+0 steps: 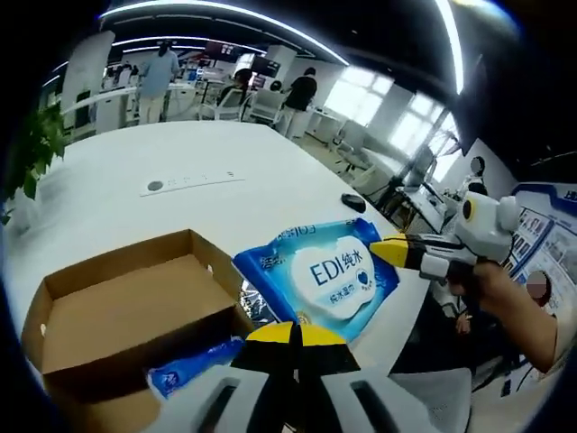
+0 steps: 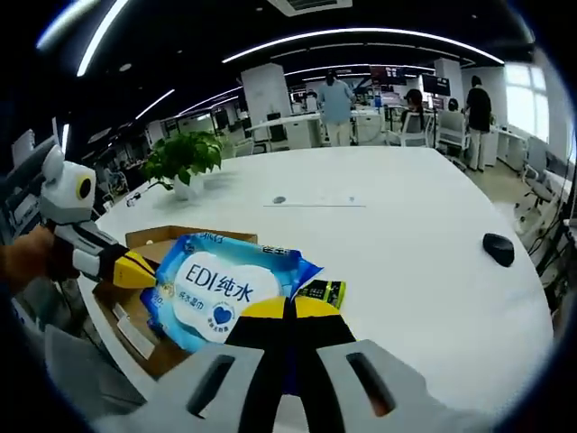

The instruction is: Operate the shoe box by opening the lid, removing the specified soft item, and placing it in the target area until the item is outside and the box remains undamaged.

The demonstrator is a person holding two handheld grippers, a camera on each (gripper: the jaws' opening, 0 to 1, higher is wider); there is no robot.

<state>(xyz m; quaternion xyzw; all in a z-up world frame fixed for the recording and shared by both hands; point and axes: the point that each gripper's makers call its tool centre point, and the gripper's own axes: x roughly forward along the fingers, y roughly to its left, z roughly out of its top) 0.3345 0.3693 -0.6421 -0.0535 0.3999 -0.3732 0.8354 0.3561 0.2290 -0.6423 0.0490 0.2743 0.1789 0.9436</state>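
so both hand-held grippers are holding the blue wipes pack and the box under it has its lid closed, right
Not quite. Both hand-held grippers, left and right, do hold the blue wipes pack, but the cardboard box is open, its bare inside visible in the left gripper view.

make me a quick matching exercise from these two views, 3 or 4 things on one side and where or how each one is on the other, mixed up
Things:
1. wet wipes pack
2. shoe box
3. computer mouse
4. potted plant

Place or state:
A. lying alone on the white table, away from the box
B. open, brown, with another blue packet inside
C. held up by both grippers, one at each end
D. standing at the table's far edge

Pairs: 1-C, 2-B, 3-A, 4-D

The left gripper and the right gripper each pinch an end of the pack.
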